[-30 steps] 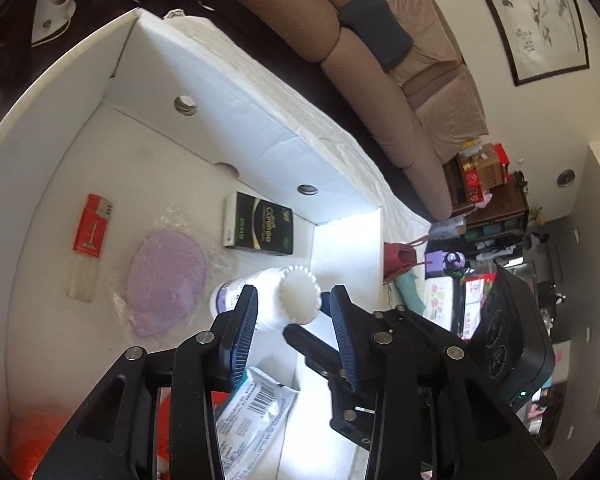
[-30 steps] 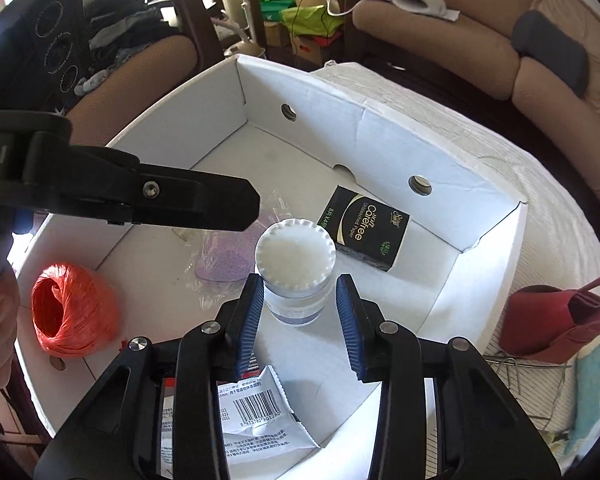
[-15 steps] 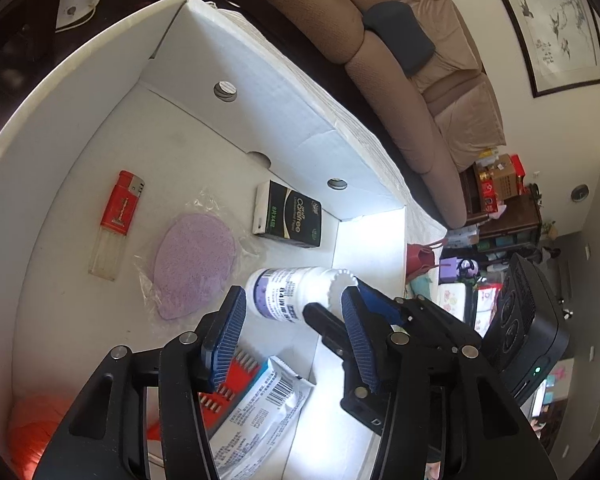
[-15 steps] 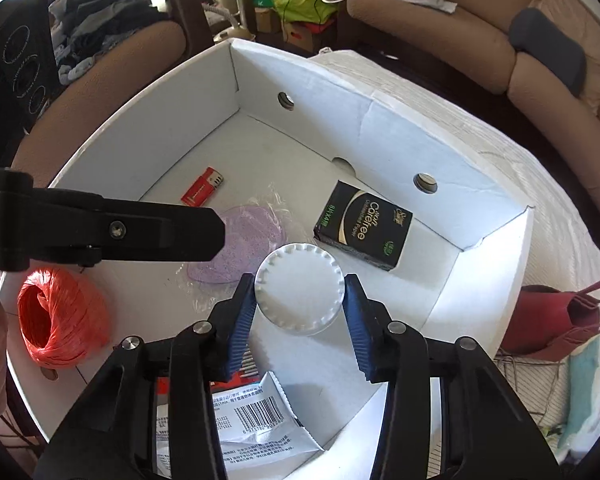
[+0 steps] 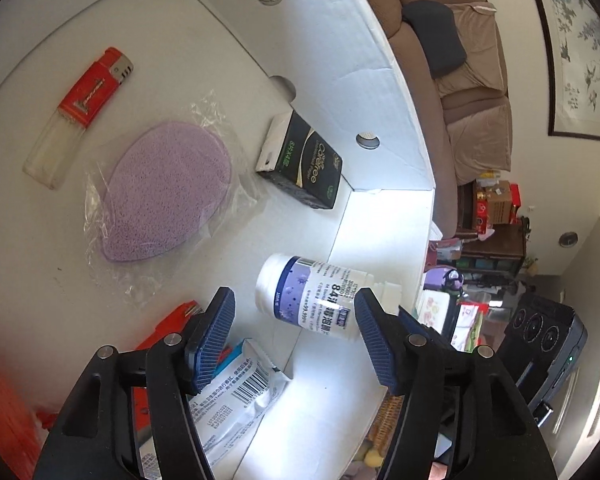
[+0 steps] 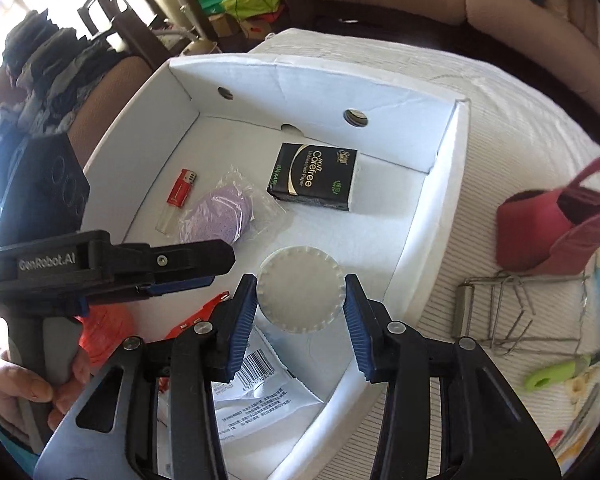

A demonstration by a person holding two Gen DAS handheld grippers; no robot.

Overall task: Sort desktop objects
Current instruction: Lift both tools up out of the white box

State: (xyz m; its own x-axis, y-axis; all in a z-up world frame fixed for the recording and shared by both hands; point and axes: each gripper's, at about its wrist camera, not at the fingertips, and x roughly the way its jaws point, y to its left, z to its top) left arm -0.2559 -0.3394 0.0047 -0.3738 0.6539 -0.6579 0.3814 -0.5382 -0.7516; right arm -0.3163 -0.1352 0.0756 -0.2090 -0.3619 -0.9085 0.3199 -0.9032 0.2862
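left wrist: close, downward | right wrist: steeper | shared: white box [image 5: 384,80]

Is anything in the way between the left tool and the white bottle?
Nothing visible. The bottle hangs tilted just ahead of the left tool, whose jaws are opening with the bottle's body in line between them. The right tool grips only its cap end.

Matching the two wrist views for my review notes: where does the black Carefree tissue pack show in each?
Left wrist: black tissue pack sits upper centre, by the box's far wall.
Right wrist: tissue pack sits centre, above the bottle's white cap.
Shared landmark: purple pad, left of the pack.
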